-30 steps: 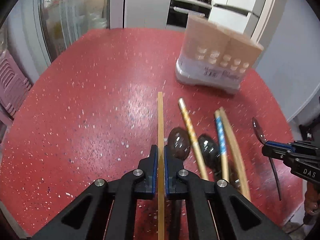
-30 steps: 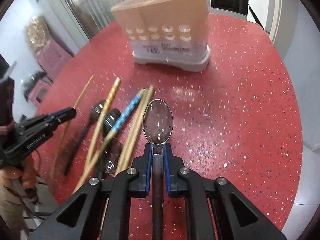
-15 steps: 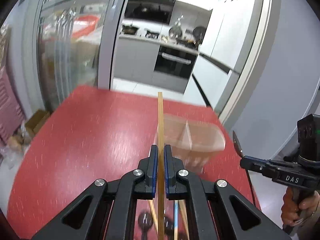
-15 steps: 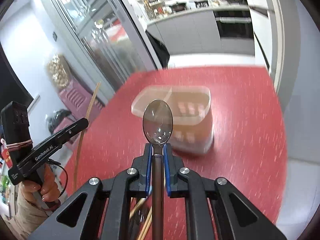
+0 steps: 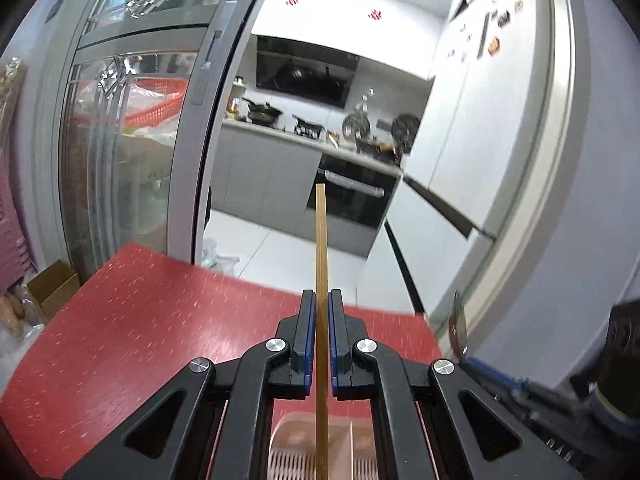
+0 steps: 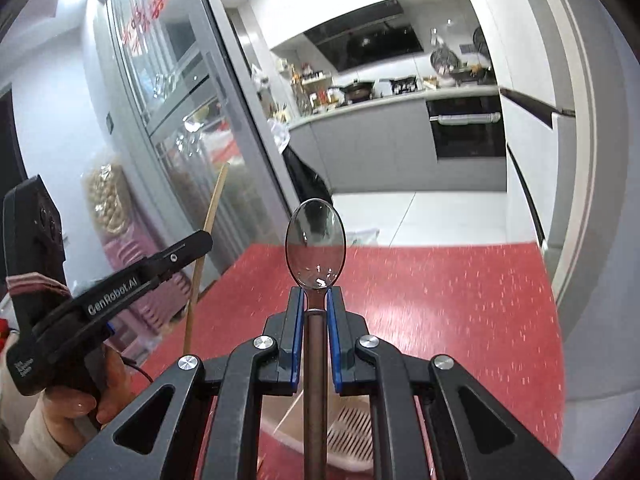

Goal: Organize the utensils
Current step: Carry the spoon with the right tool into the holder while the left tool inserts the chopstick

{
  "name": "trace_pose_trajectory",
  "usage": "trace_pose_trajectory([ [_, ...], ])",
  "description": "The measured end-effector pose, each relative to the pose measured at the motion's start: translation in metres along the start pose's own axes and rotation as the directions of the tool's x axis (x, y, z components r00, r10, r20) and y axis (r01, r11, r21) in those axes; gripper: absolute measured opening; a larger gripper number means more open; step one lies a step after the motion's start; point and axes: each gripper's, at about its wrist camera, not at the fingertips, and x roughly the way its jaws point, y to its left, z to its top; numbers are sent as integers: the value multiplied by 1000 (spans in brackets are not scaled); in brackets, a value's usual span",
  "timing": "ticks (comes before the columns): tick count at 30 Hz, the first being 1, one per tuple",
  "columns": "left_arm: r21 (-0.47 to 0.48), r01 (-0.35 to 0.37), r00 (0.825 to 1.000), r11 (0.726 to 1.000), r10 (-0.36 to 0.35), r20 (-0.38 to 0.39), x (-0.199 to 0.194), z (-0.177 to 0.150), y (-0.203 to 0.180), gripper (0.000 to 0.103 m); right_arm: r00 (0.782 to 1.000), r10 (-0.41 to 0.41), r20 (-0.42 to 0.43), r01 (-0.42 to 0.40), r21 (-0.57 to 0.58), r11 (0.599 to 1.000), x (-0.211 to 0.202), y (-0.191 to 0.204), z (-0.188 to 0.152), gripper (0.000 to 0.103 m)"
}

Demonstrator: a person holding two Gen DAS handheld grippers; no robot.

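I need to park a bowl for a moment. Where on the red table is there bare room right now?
The red table shows bare from its far edge back to the left gripper, and in the right wrist view to the right of the spoon. It is crowded below both grippers, where the pink utensil holder stands.

Left gripper (image 5: 321, 312) clamping chopstick (image 5: 321, 240), holder (image 5: 288, 452) possibly below

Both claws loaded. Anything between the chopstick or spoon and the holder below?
Nothing visible. The left claw grips the chopstick, the right claw the spoon, both above the pink holder. Its slotted compartments show just under each claw, and the gap looks clear, though the claws hide much of the holder.
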Motion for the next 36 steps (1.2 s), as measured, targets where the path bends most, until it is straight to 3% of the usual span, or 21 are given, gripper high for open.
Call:
trace_pose_trajectory([
  [9,34,-42,994,999,38,106,35,-19,-5,31,998,-27,60,31,-68,997,34,-9,-17,12],
  [19,134,-71,992,988,56,110,27,-60,-11,31,995,-54,80,67,-164,984,37,-3,-57,12],
  [25,190,-90,993,978,73,98,14,-82,-17,31,994,-79,77,93,-200,975,26,1,-76,12],
  [36,214,-125,991,969,132,-16,5,-101,-14,31,994,-110,-2,108,-175,979,18,-6,-82,16],
])
